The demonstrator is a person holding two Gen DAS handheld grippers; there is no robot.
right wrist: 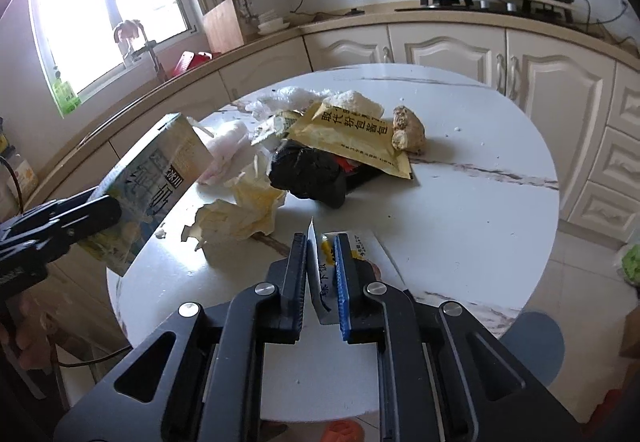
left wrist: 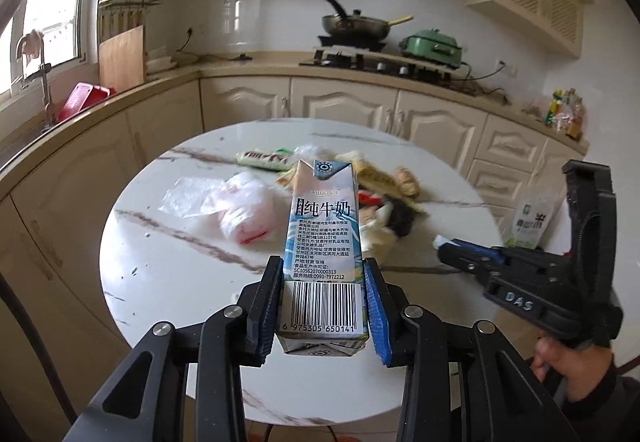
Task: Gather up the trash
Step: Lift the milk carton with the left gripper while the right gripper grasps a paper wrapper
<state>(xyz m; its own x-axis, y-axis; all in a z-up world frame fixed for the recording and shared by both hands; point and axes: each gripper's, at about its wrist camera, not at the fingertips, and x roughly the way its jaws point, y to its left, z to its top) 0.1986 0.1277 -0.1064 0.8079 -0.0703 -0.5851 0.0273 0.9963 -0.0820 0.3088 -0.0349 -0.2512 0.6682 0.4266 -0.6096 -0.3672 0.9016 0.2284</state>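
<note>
Your left claw (left wrist: 325, 306) grips a milk carton (left wrist: 323, 246) across its lower body, both pads pressed flat against its side walls. The carton stands upright between the fingers, barcode face toward the camera, and is held clear above the round white marble bench (left wrist: 168, 282).

Your right claw (right wrist: 321, 282) is nearly closed on a thin white wrapper (right wrist: 318, 274) with printed characters. The wrapper stands on edge between the pads, its top corner projecting above the fingertips. In the left wrist view the right claw sits at 3 o'clock from the carton, just above the bench edge, with a hand (left wrist: 560, 362) on its grip below.

The remaining trash lies in a pile on the bench, at 12 o'clock from the right claw in the right wrist view:
- a crumpled yellowish paper (right wrist: 244, 209), nearest the claw, at 11 o'clock;
- a black bag (right wrist: 308, 169), touching the paper;
- a yellow sachet (right wrist: 352, 133), lying over the black bag;
- a piece of ginger (right wrist: 408, 129), touching the sachet's far corner;
- a clear plastic bag (left wrist: 240, 209), at 10 o'clock from the carton in the left wrist view.
</note>
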